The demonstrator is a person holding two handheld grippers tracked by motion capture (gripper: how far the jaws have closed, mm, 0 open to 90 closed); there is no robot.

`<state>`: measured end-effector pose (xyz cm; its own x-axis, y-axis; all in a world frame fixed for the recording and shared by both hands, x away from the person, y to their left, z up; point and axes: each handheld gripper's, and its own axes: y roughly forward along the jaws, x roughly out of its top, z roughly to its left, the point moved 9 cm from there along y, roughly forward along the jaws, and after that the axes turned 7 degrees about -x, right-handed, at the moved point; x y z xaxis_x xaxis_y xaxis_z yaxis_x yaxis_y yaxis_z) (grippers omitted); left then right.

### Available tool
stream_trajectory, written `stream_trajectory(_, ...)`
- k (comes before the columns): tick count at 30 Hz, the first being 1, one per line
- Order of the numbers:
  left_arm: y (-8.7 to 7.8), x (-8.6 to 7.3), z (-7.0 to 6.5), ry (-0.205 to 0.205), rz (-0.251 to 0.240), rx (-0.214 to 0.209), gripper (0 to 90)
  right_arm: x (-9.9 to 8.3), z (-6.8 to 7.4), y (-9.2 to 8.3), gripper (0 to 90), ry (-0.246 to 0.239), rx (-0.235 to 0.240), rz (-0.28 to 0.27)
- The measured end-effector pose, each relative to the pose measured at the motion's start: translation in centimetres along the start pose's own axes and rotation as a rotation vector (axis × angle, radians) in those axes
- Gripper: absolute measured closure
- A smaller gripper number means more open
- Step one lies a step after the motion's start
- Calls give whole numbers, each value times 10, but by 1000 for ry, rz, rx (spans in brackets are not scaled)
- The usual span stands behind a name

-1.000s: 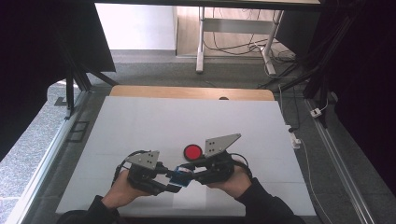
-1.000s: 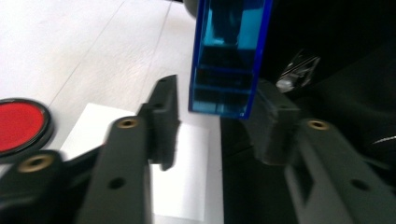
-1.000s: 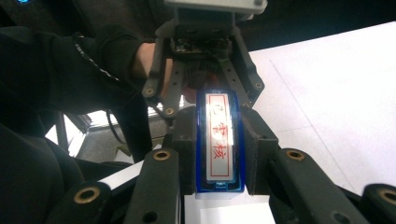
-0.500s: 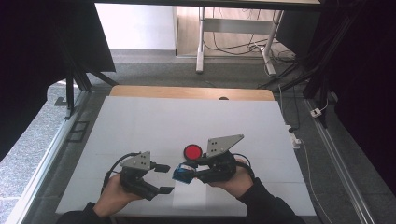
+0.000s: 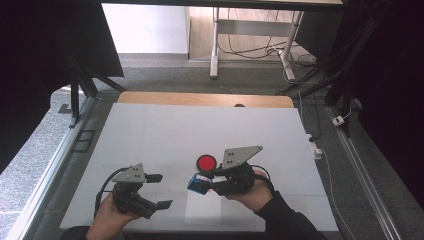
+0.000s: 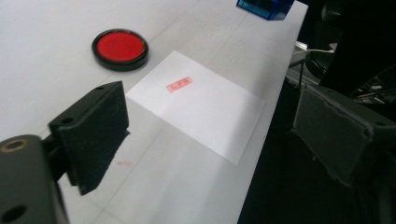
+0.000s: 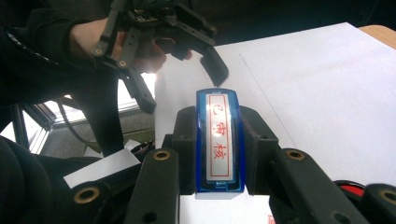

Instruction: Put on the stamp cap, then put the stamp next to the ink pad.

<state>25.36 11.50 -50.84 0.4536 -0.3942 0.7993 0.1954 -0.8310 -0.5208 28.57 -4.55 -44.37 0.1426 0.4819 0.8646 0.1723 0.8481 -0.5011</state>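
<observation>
Over the table, high view: your left gripper (image 5: 159, 190) sits at the near left with its jaws wide and nothing between them; they have just been opening.
Right gripper, high view: your right gripper (image 5: 206, 181) is clamped on the blue stamp (image 5: 198, 184), which hangs just off its tips, toward the left gripper.
Ink pad, high view: the red ink pad (image 5: 206, 162) lies just beyond the right gripper's tips.
Left gripper view: ahead of your 2 spread jaws lies the white paper sheet (image 6: 205, 105) with 1 red stamped mark (image 6: 180, 84); the ink pad (image 6: 120, 48) is beyond it to the left, the stamp (image 6: 266, 7) far ahead.
Right gripper view: both jaws press the stamp's (image 7: 218, 140) sides, its red-lettered label facing you; the left gripper (image 7: 187, 79) stands open beyond it.
Meaning: you have let go with the left, so the stamp rests on the right grip alone; the imprint looks done.
Against 1 second ago: the left gripper was beside the stamp, near shut; now it is apart, further left. The right has not moved.
</observation>
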Motion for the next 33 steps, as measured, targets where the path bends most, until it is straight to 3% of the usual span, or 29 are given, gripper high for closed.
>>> stream_trajectory(7, -10, -14, 3, -49, 4, 36, 52, -4, -4, 1, 702, 2, -25, 16)
stream_trajectory(21, -26, -36, 12, -76, 45, 156, 0, -12, -15, -2, 702, 26, -78, 44)
stream_trajectory(33, -35, -49, 16, -111, 37, 187, 0, -21, -27, -8, 702, 49, -133, 56)
